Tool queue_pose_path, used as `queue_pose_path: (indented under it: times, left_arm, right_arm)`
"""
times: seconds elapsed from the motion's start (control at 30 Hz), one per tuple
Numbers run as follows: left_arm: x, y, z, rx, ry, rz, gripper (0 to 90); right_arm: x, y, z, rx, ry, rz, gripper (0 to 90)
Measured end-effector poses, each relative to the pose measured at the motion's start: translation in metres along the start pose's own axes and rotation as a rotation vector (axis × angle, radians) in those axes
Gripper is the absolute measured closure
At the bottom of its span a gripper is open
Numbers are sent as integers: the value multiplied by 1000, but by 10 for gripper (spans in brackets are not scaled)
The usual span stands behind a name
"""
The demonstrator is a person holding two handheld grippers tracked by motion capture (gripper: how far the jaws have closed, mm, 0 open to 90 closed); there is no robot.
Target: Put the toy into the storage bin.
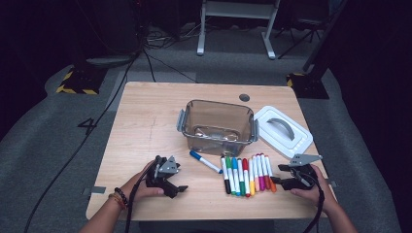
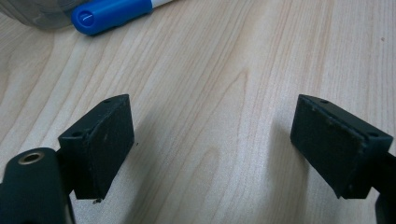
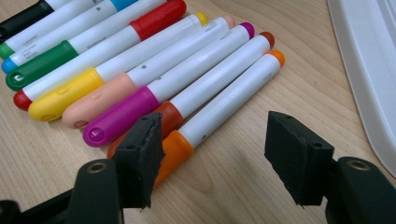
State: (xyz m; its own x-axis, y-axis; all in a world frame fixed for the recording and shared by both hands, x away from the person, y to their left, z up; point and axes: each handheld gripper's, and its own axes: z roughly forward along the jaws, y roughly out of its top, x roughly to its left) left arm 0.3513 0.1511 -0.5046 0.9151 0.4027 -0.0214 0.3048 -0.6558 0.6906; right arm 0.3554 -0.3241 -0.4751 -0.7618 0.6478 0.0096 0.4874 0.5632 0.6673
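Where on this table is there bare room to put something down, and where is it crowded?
Free: the table wood left of the clear box, up to the far edge; also the near patch between the left gripper and the marker row. Crowded: the right side, where white lid, marker row and right gripper sit close.

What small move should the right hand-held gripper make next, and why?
Probably slide the right hand-held gripper slightly toward the orange marker and then close. Its jaws stand open and empty, one jaw already beside that marker, the outermost of the row, with the open clear box waiting beyond.
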Motion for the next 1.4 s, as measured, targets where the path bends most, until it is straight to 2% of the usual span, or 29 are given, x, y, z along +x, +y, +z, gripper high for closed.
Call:
queue_pose_path:
  times: [0.13,0.3,0.47,0.53,0.57,0.63,0.7,0.93,1.03,1.27,1.4]
  left_arm:
    - [0,0,0,0,0,0,139]
    - [0,0,0,0,0,0,139]
    - [0,0,0,0,0,1,139]
    - [0,0,0,0,0,0,139]
    - [0,0,0,0,0,1,139]
    - [0,0,0,0,0,0,139]
    - [0,0,0,0,0,0,139]
    - [0,0,0,0,0,0,139]
    - [0,0,0,0,0,0,139]
    - [0,0,0,0,0,0,139]
    - [0,0,0,0,0,0,139]
  right_arm:
    - [1,-2,-2,-16,2,9,375]
    - [1,-4,-1,0,4,10,375]
    - [-4,-9,0,16,-18,28,385]
    - [-8,-13,0,29,-32,46,405]
    - [-13,-18,0,37,-49,71,440]
    - [-16,-21,-3,28,-57,93,462]
    - [-22,-25,-7,30,-73,121,521]
    - [-27,-31,-13,27,-123,110,727]
    - [-28,-31,-13,22,-126,119,740]
    - [-30,-31,-12,14,-165,118,744]
    - [-30,-29,-15,-17,-159,122,745]
